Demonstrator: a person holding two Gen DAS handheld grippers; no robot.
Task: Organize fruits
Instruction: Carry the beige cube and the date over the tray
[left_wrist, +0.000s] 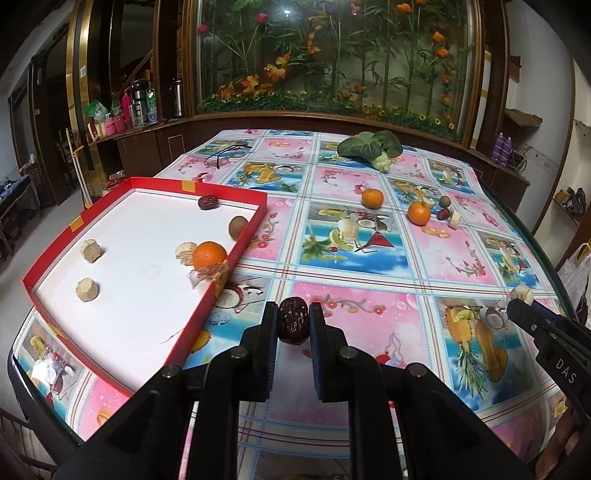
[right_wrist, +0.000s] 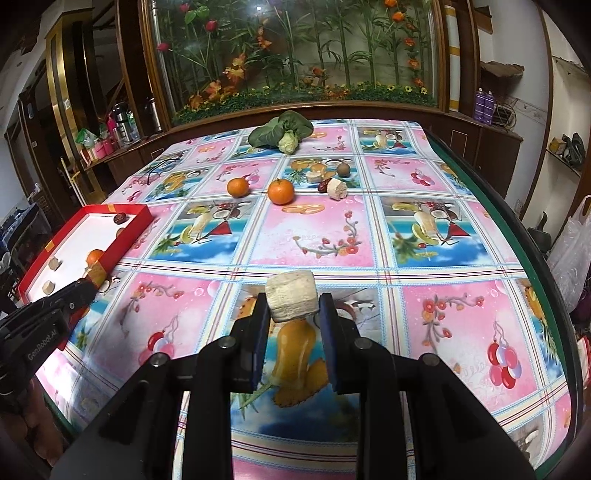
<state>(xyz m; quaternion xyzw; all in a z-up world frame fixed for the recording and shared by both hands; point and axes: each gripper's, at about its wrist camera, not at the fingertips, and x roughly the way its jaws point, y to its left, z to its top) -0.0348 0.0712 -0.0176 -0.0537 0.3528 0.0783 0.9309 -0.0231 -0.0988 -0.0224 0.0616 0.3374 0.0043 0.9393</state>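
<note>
Left tool (left_wrist: 293, 325) clamping a red date (left_wrist: 293, 322), right tool (right_wrist: 293, 312) clamping a pale cane chunk (right_wrist: 291, 300)

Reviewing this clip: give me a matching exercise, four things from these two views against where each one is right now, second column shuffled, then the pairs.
Things:
1. Red date
2. Pale chunk
3. Leafy vegetable
4. Brown round fruit

Places:
A. Inside the red tray
B. Between the fingers of the left gripper
C. Far end of the table
D. Between the fingers of the right gripper

Pairs: 1-B, 2-D, 3-C, 4-A
</note>
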